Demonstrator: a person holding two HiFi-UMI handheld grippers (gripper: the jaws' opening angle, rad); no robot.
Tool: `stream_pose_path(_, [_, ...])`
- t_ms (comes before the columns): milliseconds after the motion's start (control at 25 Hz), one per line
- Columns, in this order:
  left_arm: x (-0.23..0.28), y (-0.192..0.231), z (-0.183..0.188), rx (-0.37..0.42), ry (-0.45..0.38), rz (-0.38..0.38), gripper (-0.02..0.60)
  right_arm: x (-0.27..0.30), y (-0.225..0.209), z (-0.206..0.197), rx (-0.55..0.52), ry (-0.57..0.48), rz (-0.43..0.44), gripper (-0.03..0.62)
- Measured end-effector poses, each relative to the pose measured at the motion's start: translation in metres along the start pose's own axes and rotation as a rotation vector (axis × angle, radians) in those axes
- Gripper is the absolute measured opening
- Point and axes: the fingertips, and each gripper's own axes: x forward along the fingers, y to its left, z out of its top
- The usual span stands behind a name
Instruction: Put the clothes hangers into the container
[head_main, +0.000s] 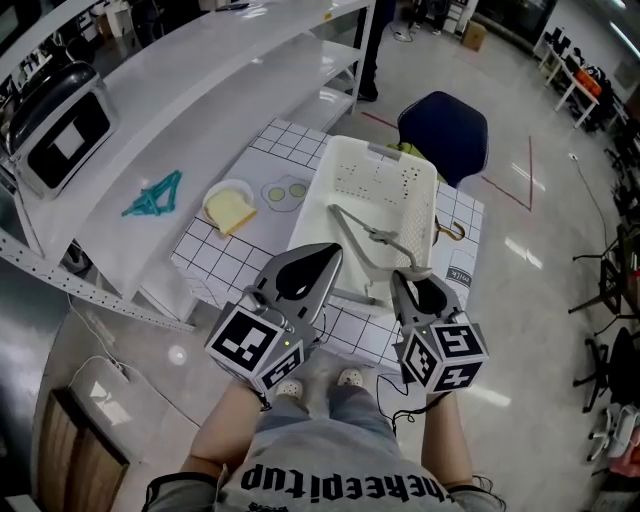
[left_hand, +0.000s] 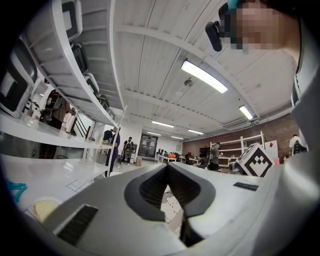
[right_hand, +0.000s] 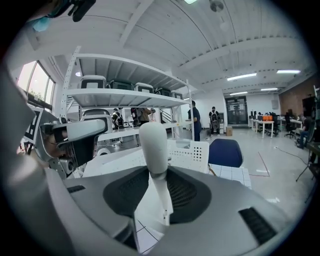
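A white perforated container (head_main: 322, 190) stands on the gridded table mat. A pale grey clothes hanger (head_main: 362, 238) lies slanted in it, its near end reaching over the front rim. My right gripper (head_main: 407, 277) is at that end. In the right gripper view the hanger's rounded arm (right_hand: 153, 145) stands upright between the jaws, with a gap on each side, so the right gripper (right_hand: 157, 172) is open. My left gripper (head_main: 333, 252) hovers beside it at the container's front left. Its tips (left_hand: 167, 166) meet and hold nothing. A teal hanger (head_main: 154, 195) lies on the white shelf at left.
A plate (head_main: 229, 207) holding a yellow piece sits left of the container, beside printed cucumber slices (head_main: 285, 190). A brown hook (head_main: 450, 232) shows at the container's right side. A dark blue chair (head_main: 443, 130) stands behind the table. White shelving runs along the left.
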Motion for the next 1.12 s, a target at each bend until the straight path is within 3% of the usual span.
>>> stream_pose_path(680, [-0.010, -0.021, -0.001, -0.012, 0.012, -0.130, 0.021, -0.039, 0.008, -0.008, 0.071, -0.064, -0.118, 0.133])
stream_pose_path(1120, [-0.027, -0.030, 0.004, -0.007, 0.000, -0.185, 0.021, -0.060, 0.029, 0.003, 0.064, -0.135, -0.144, -0.003])
